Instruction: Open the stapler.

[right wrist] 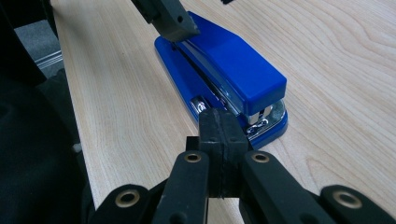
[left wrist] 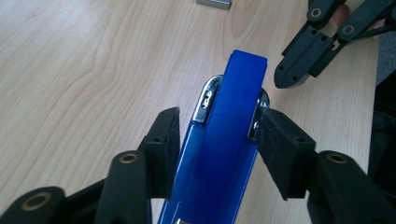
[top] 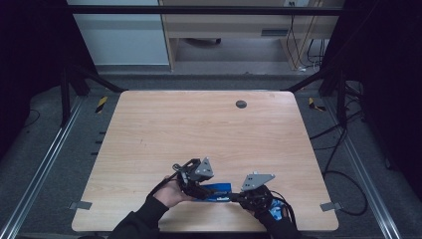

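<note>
Stapler, blue w/ chrome nose, lies flat on the wooden table near the front edge, between the two hands. Table is the biggest thing here: light wood grain, small dark round plug far back, otherwise bare around the work.

Stapler next: long blue body on a blue base, chrome at the front end; in the right gripper view its nose points toward that camera.

Left gripper: jaws straddle the stapler body, one pad each side. Right-hand pad looks right up against the chrome side plate, left-hand pad seems to have a thin gap to the blue side, so not clamped yet as far as I can judge. About half open, nothing lifted.

Right gripper: jaws fully together, pads pressed on each other, nothing between them. Tip sits just in front of the stapler's nose, close to it; can't tell if it touches. In the left gripper view it shows farther off, beside the blue top's end.

Progress, judged: early. Approach done, left jaws in place round the body. Left to do: finish the squeeze, then whatever the lift or move is. Stapler is flat on the table, not picked up. Risk: smooth plastic sides, could slip if the grip lands unevenly.
</note>
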A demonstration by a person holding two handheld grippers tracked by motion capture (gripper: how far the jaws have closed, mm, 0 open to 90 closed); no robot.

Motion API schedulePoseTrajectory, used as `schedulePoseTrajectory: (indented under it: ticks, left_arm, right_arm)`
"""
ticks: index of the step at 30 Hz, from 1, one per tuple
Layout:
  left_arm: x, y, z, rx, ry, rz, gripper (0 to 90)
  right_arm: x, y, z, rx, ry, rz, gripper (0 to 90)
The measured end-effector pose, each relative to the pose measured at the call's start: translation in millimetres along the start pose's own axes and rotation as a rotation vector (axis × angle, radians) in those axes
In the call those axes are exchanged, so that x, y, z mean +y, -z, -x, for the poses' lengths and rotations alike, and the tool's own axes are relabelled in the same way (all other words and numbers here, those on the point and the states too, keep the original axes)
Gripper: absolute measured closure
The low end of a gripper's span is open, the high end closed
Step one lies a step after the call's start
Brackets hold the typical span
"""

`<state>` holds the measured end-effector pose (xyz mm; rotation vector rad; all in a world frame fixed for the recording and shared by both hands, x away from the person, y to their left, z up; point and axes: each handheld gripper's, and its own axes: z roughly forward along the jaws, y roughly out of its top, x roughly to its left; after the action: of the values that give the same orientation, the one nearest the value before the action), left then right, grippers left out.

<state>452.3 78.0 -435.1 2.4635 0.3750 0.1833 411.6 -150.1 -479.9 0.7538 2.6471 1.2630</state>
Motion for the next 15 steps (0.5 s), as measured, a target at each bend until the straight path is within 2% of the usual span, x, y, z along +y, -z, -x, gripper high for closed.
schedulePoseTrajectory:
  ticks: [12,15]
  left_arm:
    - [0.6,-12.3,-0.9,-0.035,-0.043,-0.051,53.4]
    - [1.4,-15.7,-2.2,-0.040,-0.040,-0.059,53.8]
  right_arm:
    - [0.3,-4.0,0.8,-0.008,-0.004,-0.014,90.0]
    - [0.5,-5.4,1.5,-0.009,0.002,-0.021,90.0]
